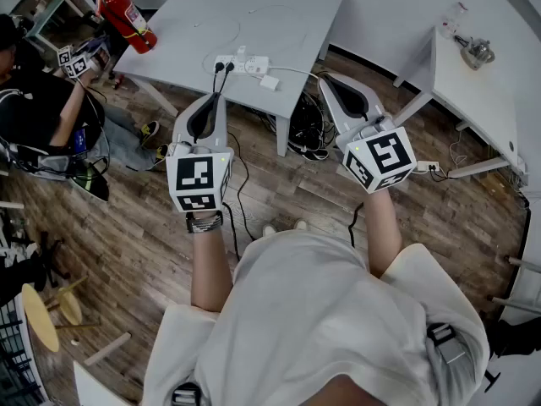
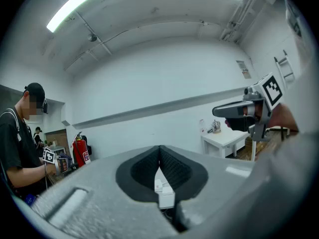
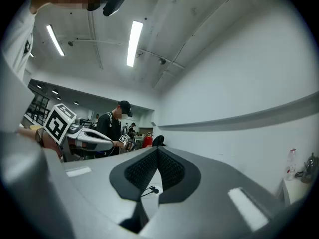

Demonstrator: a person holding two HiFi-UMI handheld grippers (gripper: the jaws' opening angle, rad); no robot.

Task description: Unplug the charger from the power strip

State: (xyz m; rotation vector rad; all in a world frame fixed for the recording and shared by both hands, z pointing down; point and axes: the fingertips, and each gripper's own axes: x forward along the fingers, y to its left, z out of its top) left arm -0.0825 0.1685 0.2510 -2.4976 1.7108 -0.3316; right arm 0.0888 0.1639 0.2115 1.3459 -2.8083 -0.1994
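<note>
Tongs, two. Left tongs point(image 1: 218, 97): pads pressed together at the tip with nothing between them, held just off the near edge of the worktop point(image 1: 279, 15) and pointing toward the power strip point(image 1: 252, 64). Right tongs point(image 1: 328, 79): pads likewise meeting, empty, held off the worktop's near right corner.

Charger point(image 1: 240, 53), one: small white block standing up from the top of the power strip at about mid-length; too small for finer detail.

Power strip, one: long, white, lying flat close to the worktop's near edge. Black plugs point(image 1: 222, 67), two, sit at its left end, their black leads dropping over the edge. Loose white block point(image 1: 269, 82), one, lies just beside the strip at the edge.

Worktops, two: the main one pale grey; a second worktop point(image 1: 473, 100), white, stands well apart at the right and carries a metal pot point(image 1: 478, 52) and a bottle point(image 1: 456, 13).

Floor point(image 1: 279, 193): wood planks, with a tangle of dark cables point(image 1: 306, 129) under the main worktop. Walls white.

Fire extinguisher point(image 1: 125, 15), one, red, at the far left corner.

Second person point(image 1: 34, 100), one, in black, at the left.
</note>
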